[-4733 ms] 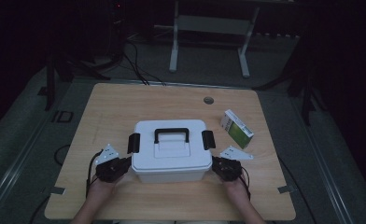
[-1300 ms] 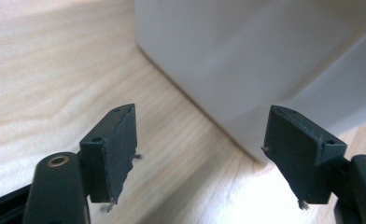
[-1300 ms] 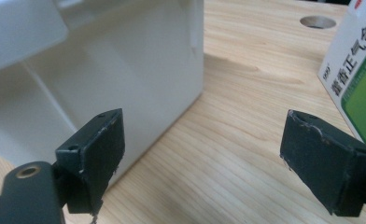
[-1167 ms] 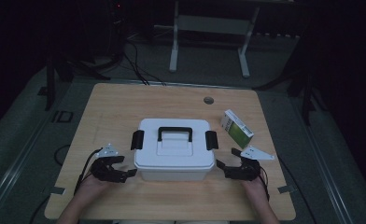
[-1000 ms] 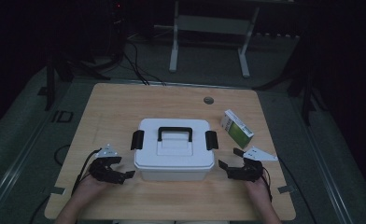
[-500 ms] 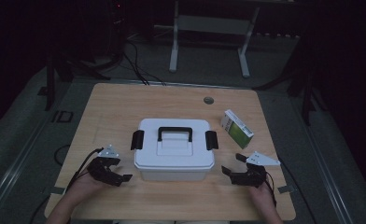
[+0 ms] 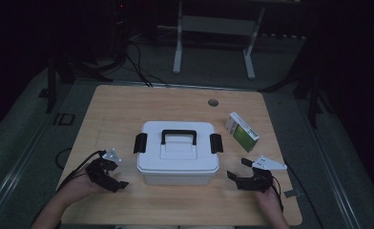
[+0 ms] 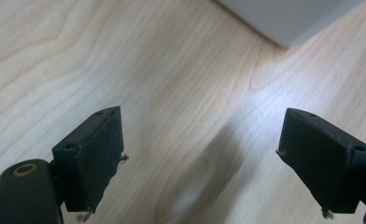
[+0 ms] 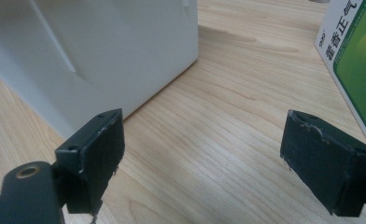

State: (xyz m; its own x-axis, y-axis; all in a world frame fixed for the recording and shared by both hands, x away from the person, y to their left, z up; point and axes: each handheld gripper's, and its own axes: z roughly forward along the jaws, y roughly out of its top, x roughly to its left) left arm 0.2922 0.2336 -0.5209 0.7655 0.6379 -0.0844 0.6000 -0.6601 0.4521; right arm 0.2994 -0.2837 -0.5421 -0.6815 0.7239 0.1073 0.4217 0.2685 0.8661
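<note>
Both tongs stand released, gripping nothing. Left tongs [image 7: 109, 177] rest low over the counter [image 7: 128, 109] at the person's left hand [image 7: 77, 183]; in the left gripper view the two black jaws are wide apart with only bare wood grain between them, and a corner of the white storage box [image 7: 178, 153] shows ahead of them and to the right, apart from either jaw. Right tongs [image 7: 240, 175] sit at the person's right hand [image 7: 266, 200], likewise spread; the right gripper view has bare wood between the jaws, the box wall [image 9: 102, 51] ahead of the left jaw and the green-and-white carton [image 9: 358, 70] ahead of the right jaw, neither touched.

Between the two tongs sits the box, closed, its lid on, a black handle [image 7: 179, 136] lying flat across the top and a black latch on each short end, one [image 7: 140, 142] facing the left tongs' side and one [image 7: 216, 143] facing the right. Each pair of tongs is near its end of the box but clear of it.

Beyond the right tongs, further from the person, the carton [image 7: 242, 131] lies on the counter, just off the box's right end and not touching it. Further still past the carton is a small round grommet [image 7: 213, 102] set in the counter's surface.
</note>
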